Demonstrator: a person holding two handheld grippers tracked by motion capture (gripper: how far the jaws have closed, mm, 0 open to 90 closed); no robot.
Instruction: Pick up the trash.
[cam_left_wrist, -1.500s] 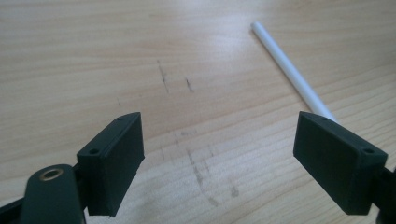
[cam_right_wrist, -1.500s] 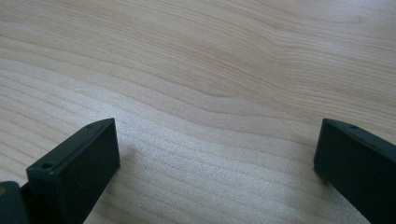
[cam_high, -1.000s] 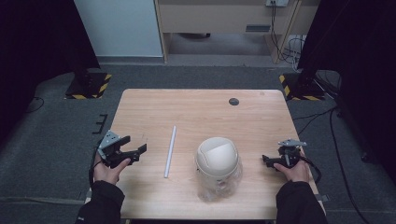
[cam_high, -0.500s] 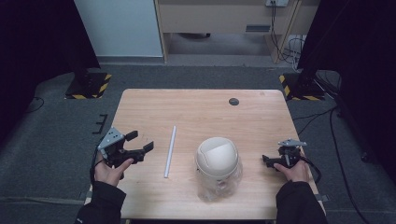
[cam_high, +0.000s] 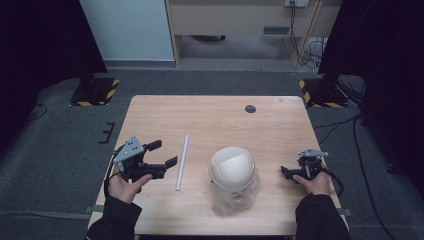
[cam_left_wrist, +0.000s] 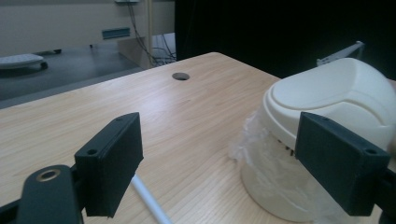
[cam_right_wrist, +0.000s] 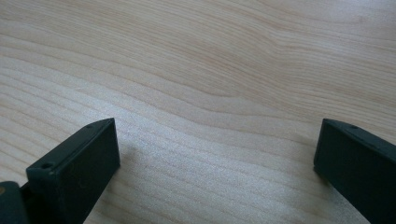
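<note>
A cream swing-lid bin (cam_high: 232, 172) lined with a clear plastic bag stands at the front middle of the wooden table (cam_high: 220, 125). To its left lies a thin white rod (cam_high: 181, 162), running front to back. My left gripper (cam_high: 163, 153) is open just left of the rod, held apart from it. In the left gripper view the jaws stand wide (cam_left_wrist: 224, 140), with the bin (cam_left_wrist: 327, 98) ahead on the right and the rod (cam_left_wrist: 149, 203) low between them. My right gripper (cam_high: 286, 172) rests open to the right of the bin, its jaws (cam_right_wrist: 215, 135) wide over bare wood.
A dark round grommet hole (cam_high: 250, 108) sits near the table's far edge. Two black stands with yellow-striped bases (cam_high: 95, 90) flank the table on the grey carpet. Cables (cam_high: 350, 130) trail on the floor at the right.
My left gripper has shifted right toward the rod and its jaws have spread wider. The right gripper, bin and rod have not moved.
</note>
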